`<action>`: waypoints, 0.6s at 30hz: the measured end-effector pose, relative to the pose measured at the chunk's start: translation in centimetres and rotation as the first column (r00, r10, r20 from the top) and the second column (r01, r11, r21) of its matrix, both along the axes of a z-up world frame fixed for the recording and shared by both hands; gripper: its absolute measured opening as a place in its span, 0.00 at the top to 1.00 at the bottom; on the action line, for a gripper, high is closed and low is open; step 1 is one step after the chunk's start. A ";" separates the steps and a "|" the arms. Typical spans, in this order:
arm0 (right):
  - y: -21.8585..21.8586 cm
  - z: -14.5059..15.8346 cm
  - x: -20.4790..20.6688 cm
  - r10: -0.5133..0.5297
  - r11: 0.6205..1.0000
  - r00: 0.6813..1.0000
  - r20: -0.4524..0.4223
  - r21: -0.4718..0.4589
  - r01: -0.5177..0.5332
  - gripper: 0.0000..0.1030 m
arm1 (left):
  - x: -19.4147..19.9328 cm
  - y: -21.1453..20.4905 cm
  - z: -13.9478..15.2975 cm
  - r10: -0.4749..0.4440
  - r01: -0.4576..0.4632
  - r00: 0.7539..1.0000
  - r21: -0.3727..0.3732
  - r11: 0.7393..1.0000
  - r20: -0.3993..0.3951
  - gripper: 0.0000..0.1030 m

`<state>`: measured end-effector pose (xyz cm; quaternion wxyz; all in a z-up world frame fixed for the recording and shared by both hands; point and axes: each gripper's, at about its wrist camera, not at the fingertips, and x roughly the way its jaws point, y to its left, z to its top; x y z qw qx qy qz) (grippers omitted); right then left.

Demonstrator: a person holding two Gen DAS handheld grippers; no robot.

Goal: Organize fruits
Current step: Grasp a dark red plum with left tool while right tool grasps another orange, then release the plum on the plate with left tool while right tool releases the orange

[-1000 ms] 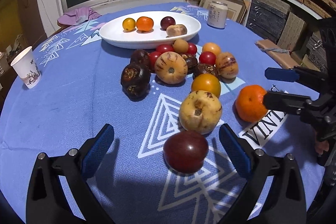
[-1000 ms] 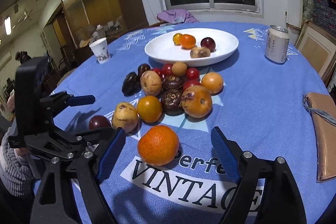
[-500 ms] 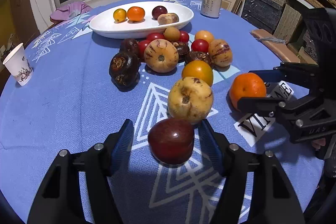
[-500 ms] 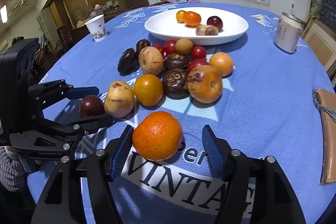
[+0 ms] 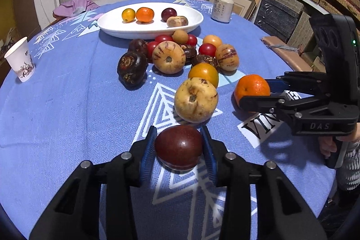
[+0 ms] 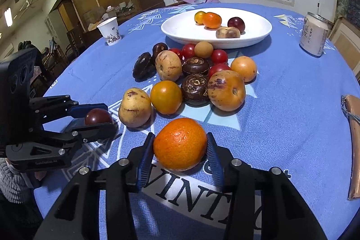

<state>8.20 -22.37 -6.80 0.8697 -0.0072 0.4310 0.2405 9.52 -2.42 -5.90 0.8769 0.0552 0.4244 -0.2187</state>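
A dark red plum (image 5: 178, 146) rests on the blue tablecloth between the pads of my left gripper (image 5: 178, 134); its jaws are closing and the pads touch both sides. My right gripper (image 6: 180, 138) is closing the same way on an orange mandarin (image 6: 180, 147) over the printed lettering, pads against its sides. Each gripper shows in the other's view: the left gripper (image 6: 108, 116) with the plum (image 6: 97, 116), the right gripper (image 5: 254, 91) with the mandarin (image 5: 250, 87). A pile of mixed fruit (image 5: 180, 55) lies beyond. The white oval plate (image 5: 112, 24) behind it holds several fruits.
A drink can (image 5: 221, 7) stands right of the plate, a paper cup (image 5: 20, 63) at the table's left edge, a brown pouch (image 5: 283, 51) at the right edge. A purple cloth (image 5: 74, 6) lies at the far side. Stacked boxes fill shelves on the right.
Both grippers' jaws have narrowed from wide open until their pads meet the plum and the mandarin. Both grippers have edged forward around their fruit.
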 end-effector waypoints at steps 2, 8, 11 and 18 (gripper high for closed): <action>0.0 -0.1 0.1 -0.001 1.000 1.000 -0.003 0.002 0.001 0.55 | 0.1 -0.2 -0.2 -0.005 0.005 1.000 0.015 1.000 -0.012 0.59; -0.1 -0.1 0.2 -0.002 1.000 1.000 -0.006 0.009 0.002 0.55 | 0.4 0.4 -0.7 0.012 -0.012 0.999 0.002 1.000 -0.044 0.60; -0.1 -0.1 0.3 -0.004 1.000 1.000 -0.008 0.014 0.004 0.55 | 0.4 0.6 -0.5 0.018 -0.019 0.999 -0.010 1.000 -0.042 0.62; -0.6 0.2 0.5 -0.026 0.999 1.000 -0.004 0.034 0.026 0.55 | 0.2 0.7 2.2 0.036 -0.038 0.997 0.029 0.999 0.068 0.62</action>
